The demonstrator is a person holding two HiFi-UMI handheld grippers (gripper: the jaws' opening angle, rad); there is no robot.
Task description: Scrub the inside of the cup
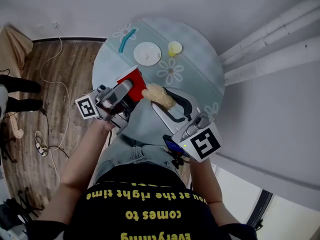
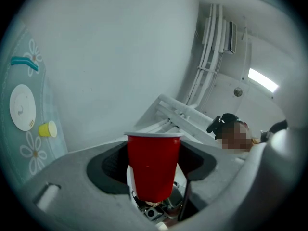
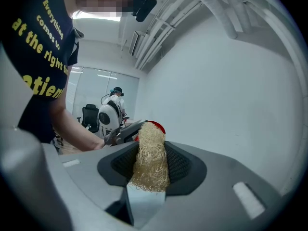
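The table point(image 1: 200, 79) lies open nearby; plate point(image 1: 147, 53), yellow cup point(image 1: 175, 48), brush point(image 1: 127, 39) (teal) stand farther.

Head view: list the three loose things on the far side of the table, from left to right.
teal tool → white plate → small yellow cup

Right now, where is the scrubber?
Head view, centre: the straw-coloured scrubber is clamped in the right claw, its tip at the rim of the red cup that the left claw holds.
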